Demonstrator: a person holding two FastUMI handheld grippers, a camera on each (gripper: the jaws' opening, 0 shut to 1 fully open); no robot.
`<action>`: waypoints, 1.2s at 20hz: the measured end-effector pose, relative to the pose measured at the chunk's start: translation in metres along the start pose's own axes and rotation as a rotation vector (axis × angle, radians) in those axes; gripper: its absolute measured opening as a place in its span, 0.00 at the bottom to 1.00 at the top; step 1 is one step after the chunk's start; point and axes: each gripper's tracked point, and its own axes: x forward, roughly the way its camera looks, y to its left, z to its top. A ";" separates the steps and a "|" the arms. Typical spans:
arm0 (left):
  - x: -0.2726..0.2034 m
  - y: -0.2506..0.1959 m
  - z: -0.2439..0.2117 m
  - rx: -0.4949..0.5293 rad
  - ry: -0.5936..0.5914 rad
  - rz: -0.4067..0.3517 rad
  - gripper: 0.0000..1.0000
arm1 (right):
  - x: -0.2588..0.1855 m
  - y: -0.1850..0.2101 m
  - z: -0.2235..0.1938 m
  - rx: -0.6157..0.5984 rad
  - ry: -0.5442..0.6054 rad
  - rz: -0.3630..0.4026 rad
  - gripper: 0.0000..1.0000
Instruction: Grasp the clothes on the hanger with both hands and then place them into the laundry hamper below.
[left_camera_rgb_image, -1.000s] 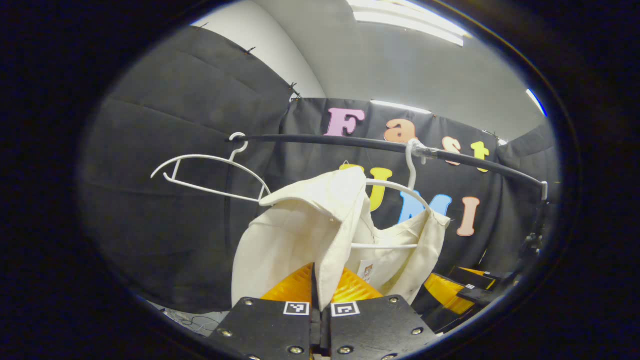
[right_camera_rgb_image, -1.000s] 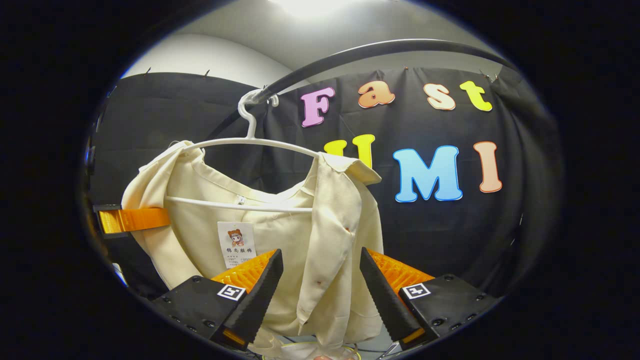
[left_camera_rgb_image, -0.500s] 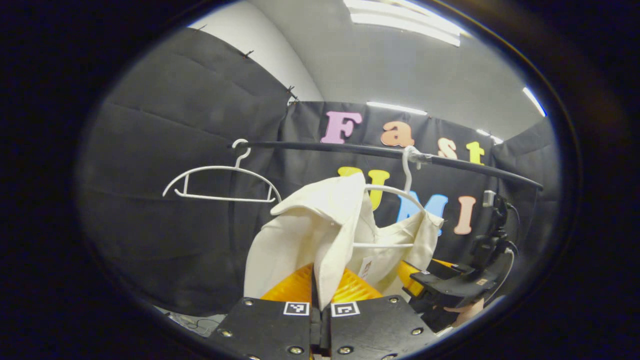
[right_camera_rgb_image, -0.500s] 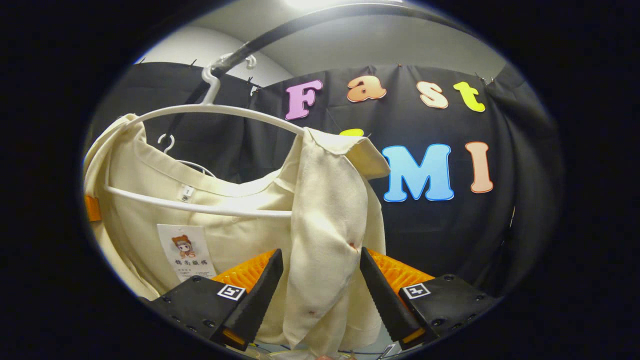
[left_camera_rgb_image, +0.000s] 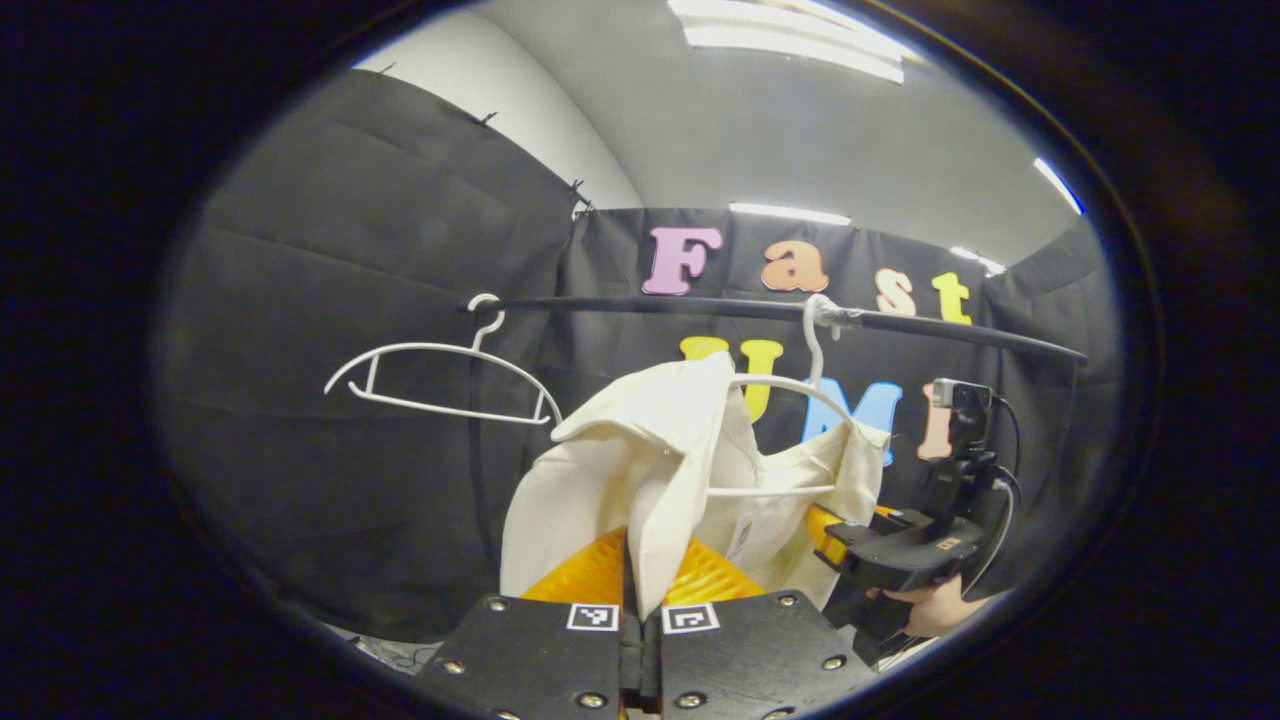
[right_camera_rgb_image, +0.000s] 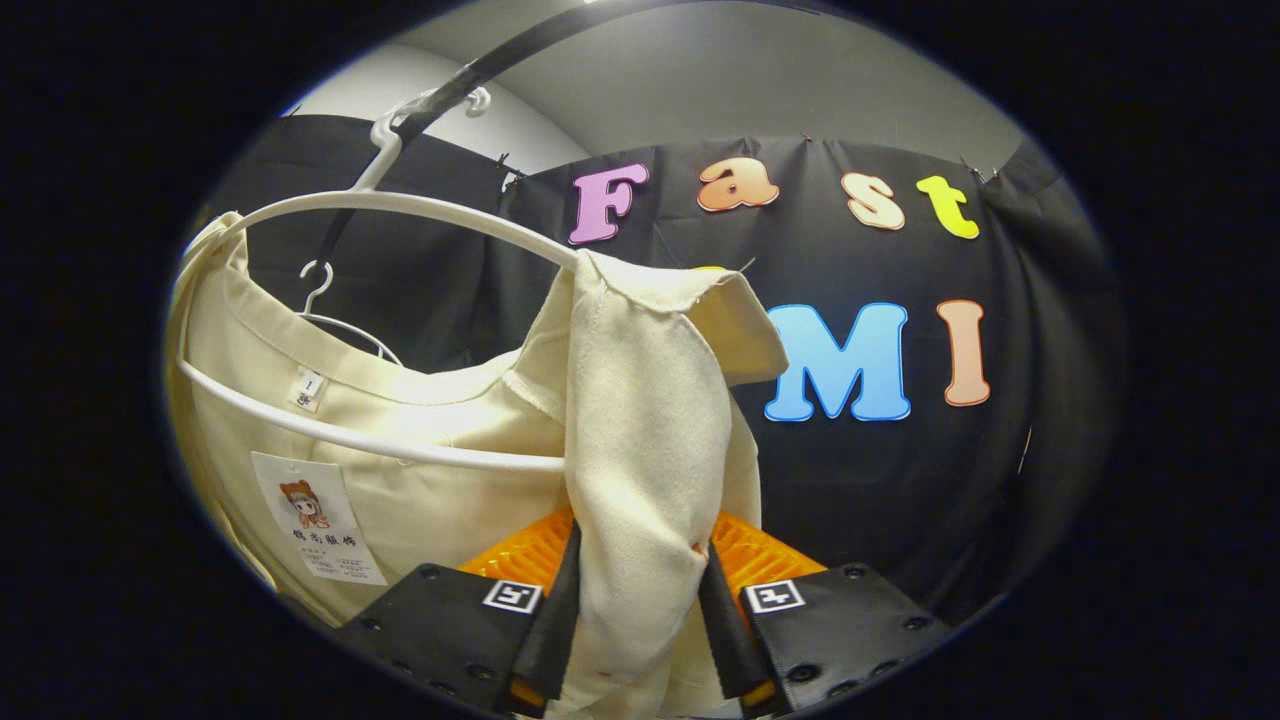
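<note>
A cream shirt (left_camera_rgb_image: 640, 450) hangs on a white hanger (left_camera_rgb_image: 790, 385) from the black rail (left_camera_rgb_image: 700, 305). At the bottom of the left gripper view, my left gripper (left_camera_rgb_image: 640, 585) is shut on a fold at the shirt's near shoulder. My right gripper (left_camera_rgb_image: 828, 528), held by a hand (left_camera_rgb_image: 925, 608), touches the shirt's far side. In the right gripper view, the right gripper (right_camera_rgb_image: 640, 565) is shut on a hanging fold of the shirt (right_camera_rgb_image: 640, 420), with both fingers pressing the cloth. The hanger (right_camera_rgb_image: 400, 205) still carries the shirt, and a paper tag (right_camera_rgb_image: 318, 520) dangles inside the collar.
An empty white hanger (left_camera_rgb_image: 440, 375) hangs on the rail to the left of the shirt, and its hook (right_camera_rgb_image: 318, 285) shows behind the collar. The rail (right_camera_rgb_image: 480, 70) runs overhead. Black cloth walls close in behind and on both sides.
My right gripper has moved in and shut on the shirt's fold; a second ago it stood open around it. The left gripper has stayed shut on the shirt.
</note>
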 end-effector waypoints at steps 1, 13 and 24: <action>-0.001 0.001 0.001 0.002 -0.005 0.006 0.01 | 0.002 -0.004 0.000 -0.011 0.004 -0.004 0.46; 0.019 0.057 0.022 0.082 -0.068 0.096 0.01 | -0.008 -0.051 0.038 -0.022 -0.098 -0.032 0.05; 0.025 0.112 0.022 0.065 -0.051 0.102 0.01 | 0.005 -0.106 0.057 -0.117 -0.191 -0.184 0.04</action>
